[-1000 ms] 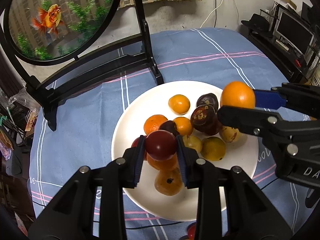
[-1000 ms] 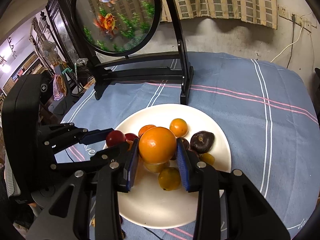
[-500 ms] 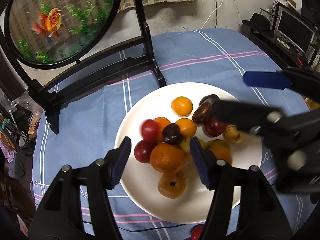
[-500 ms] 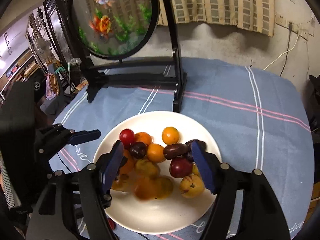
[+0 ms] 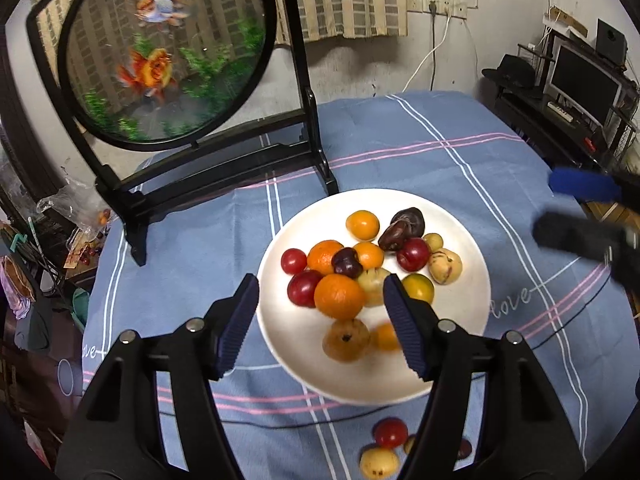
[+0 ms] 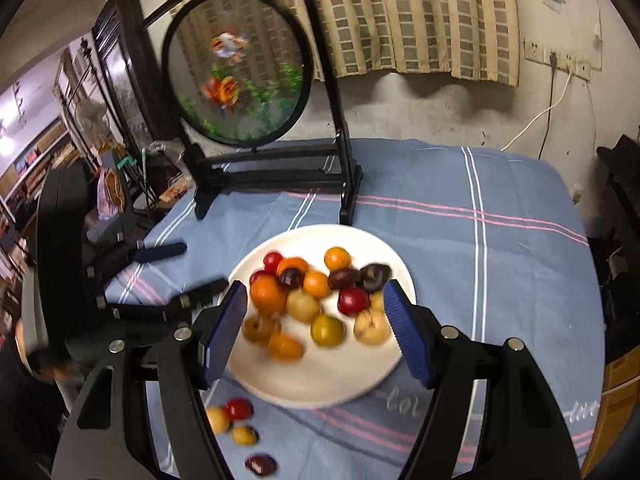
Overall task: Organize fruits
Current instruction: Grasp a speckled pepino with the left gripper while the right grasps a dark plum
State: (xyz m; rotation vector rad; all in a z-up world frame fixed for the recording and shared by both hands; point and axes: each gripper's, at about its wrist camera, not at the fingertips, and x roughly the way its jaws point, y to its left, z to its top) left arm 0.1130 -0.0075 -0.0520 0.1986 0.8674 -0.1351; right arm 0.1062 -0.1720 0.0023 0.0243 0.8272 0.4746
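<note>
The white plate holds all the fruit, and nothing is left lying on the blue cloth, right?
Not quite. The white plate holds most of the fruit, but a few loose fruits lie on the blue cloth in front of it, as the right wrist view shows.

The left gripper (image 5: 320, 320) is held tilted downward, and its jaws are opening with nothing gripped between the blue pads (image 5: 237, 322). The right gripper (image 6: 316, 330) is likewise pitched downward, its jaws parted and nothing clamped between them. In the left wrist view the right gripper is seen blurred at the right edge; in the right wrist view the left gripper is seen at the left side, with its fingers spread.
</note>
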